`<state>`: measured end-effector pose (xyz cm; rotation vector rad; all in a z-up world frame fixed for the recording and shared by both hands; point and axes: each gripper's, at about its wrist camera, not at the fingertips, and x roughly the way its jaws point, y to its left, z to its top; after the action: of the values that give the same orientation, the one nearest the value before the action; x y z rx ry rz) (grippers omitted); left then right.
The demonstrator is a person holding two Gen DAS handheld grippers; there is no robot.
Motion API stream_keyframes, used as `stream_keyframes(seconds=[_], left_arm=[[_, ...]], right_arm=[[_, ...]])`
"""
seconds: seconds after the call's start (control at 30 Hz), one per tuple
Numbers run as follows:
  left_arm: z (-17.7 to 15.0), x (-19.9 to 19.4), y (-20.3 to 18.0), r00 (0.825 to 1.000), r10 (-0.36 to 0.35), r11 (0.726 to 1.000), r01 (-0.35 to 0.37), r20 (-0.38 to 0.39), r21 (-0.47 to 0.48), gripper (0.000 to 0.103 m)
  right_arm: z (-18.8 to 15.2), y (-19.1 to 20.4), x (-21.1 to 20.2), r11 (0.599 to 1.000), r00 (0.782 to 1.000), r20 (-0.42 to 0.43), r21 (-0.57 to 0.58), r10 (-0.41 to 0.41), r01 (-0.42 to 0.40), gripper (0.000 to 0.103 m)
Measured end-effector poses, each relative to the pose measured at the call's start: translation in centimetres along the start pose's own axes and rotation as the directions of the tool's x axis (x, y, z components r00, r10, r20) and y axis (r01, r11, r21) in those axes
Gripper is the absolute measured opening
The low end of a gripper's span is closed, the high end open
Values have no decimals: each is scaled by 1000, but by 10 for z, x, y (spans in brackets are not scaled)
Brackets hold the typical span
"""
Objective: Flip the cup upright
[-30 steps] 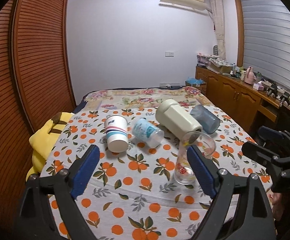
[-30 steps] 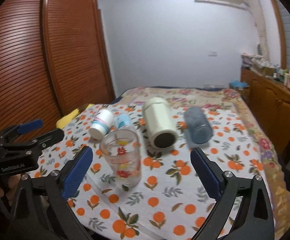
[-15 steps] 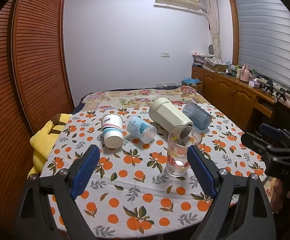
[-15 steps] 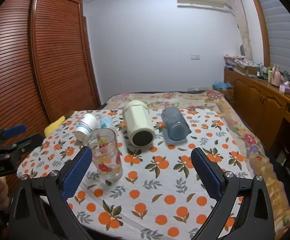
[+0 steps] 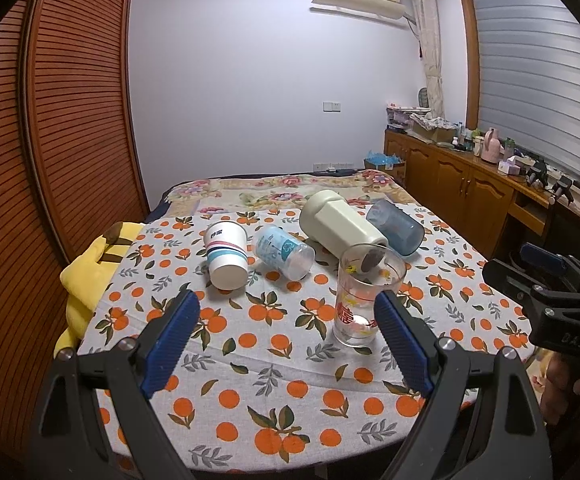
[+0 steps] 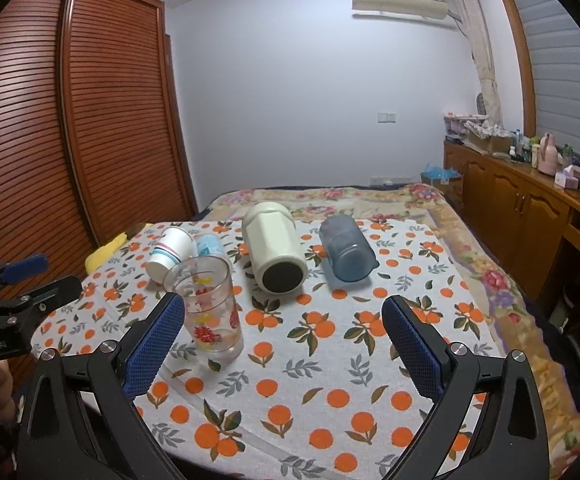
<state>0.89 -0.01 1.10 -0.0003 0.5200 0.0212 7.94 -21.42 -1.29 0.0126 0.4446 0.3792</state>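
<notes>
A clear printed glass stands upright on the orange-patterned tablecloth. Behind it lie on their sides a white paper cup with stripes, a light blue cup, a cream flask and a grey-blue cup. My left gripper is open and empty, above the table's near edge. My right gripper is open and empty, in front of the glass and flask; it also shows in the left wrist view.
A yellow plush lies at the table's left edge. A slatted wooden wardrobe stands on the left. A wooden cabinet with clutter runs along the right wall. A flowered bedspread lies behind the table.
Both grippers have drawn back from the table and risen; the cups look smaller and farther. The glass stands upright where it was; nothing was grasped.
</notes>
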Motion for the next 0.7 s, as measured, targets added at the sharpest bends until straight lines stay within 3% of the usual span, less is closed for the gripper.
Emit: stream_keyframes(seconds=[0.7], left_arm=[[-1, 0, 0, 1000, 0, 1000, 0, 1, -2, 90]], right_arm=[[0, 0, -1, 1000, 1000, 3, 3, -4, 4, 100]])
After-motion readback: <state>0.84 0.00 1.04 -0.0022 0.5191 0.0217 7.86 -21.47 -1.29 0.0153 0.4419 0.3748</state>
